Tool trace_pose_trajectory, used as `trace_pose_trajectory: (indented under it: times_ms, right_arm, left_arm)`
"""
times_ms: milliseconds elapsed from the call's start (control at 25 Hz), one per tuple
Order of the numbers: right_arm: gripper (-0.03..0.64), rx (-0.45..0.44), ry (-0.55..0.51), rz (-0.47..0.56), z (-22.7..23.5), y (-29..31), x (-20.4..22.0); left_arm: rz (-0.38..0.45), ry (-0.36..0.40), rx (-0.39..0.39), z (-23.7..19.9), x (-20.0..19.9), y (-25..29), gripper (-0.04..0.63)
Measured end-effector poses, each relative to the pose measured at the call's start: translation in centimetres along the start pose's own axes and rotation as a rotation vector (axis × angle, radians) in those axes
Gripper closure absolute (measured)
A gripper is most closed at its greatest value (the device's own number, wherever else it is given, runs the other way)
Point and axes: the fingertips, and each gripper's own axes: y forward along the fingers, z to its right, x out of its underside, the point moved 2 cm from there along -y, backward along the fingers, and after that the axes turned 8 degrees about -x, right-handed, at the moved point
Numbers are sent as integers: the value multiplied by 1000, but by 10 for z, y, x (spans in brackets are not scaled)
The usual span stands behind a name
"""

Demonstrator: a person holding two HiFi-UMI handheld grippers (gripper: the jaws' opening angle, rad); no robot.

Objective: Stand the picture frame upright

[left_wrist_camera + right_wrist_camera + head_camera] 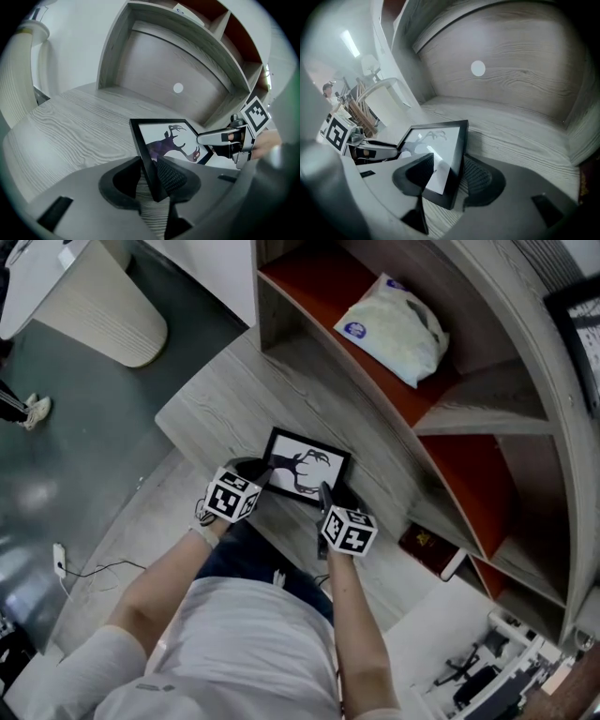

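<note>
A black picture frame (305,465) with a dark deer silhouette rests tilted on the wooden ledge (234,399) in front of the shelf unit. My left gripper (262,474) holds its near left edge. In the left gripper view the frame (171,138) stands on edge between the pads, and the gripper (150,176) is shut on it. My right gripper (323,493) is at the near right corner. In the right gripper view the frame (436,145) lies slanted between the jaws of that gripper (445,176), with a small gap at the glass side.
The curved wooden shelf unit has red-lined compartments: a white plastic bag (394,329) lies in the upper one and a dark red book (427,549) in a lower one. A ribbed beige bin (103,310) stands on the floor at the left, and a cable (84,568) runs beside it.
</note>
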Motion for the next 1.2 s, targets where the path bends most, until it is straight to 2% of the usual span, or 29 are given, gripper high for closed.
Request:
trace_pose_trajectory:
  times_ms: [400,720,880,1200]
  right_arm:
    - [414,59,-254,14,-14,-5,-47]
    - [417,97,-292,37,-5,-14,-77]
    - [417,125,-316,53,1,-18,-95]
    - [417,154,-347,61,13,-12,-128]
  left_arm:
    - [-10,-55,26,0,-3,1,486]
    - [-44,-53,98,18,-12,13,480]
    - [-52,-74,144,26,-22,22,477]
    - [-56,-115,178,31,-43,39,476]
